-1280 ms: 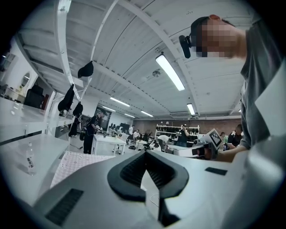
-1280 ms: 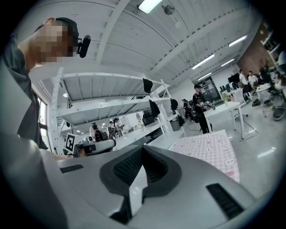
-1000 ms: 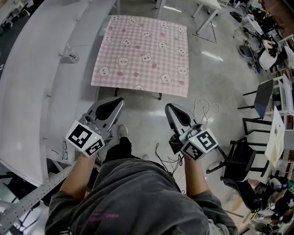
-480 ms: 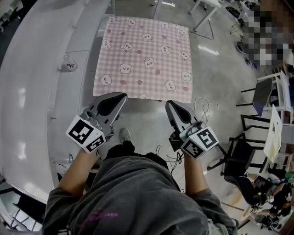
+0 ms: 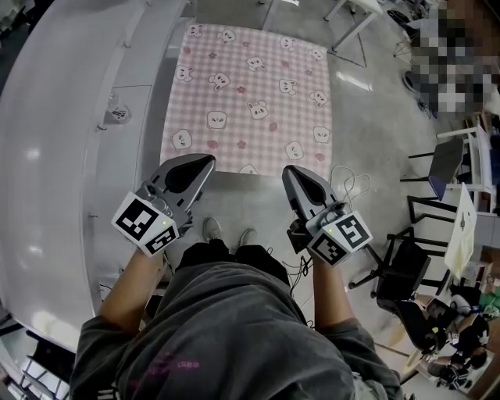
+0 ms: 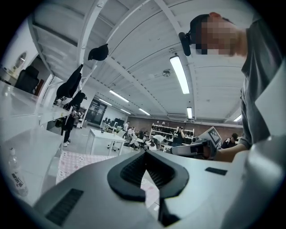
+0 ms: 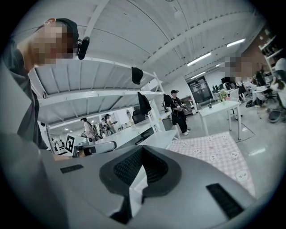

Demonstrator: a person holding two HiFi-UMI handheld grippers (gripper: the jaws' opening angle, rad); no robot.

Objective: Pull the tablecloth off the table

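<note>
A pink checked tablecloth [image 5: 250, 94] with small cartoon faces covers a table straight ahead of me. It also shows low in the left gripper view [image 6: 73, 159] and the right gripper view [image 7: 214, 150]. My left gripper [image 5: 205, 160] is held just short of the cloth's near edge, towards its left corner, jaws shut and holding nothing. My right gripper [image 5: 291, 170] hangs at the same near edge, further right, also shut and holding nothing. In their own views the left gripper [image 6: 145, 153] and right gripper [image 7: 142, 149] have tips that meet. Neither touches the cloth.
A long white counter [image 5: 62, 156] runs along the left with a plastic bottle [image 5: 117, 113] on it. Cables [image 5: 348, 183] lie on the floor to the right of the table. Dark chairs [image 5: 406, 266] stand at the right. Another white table [image 5: 351, 16] stands beyond.
I have come closer to the table, so the cloth's near edge now lies right by both gripper tips. Both grippers stay shut.
</note>
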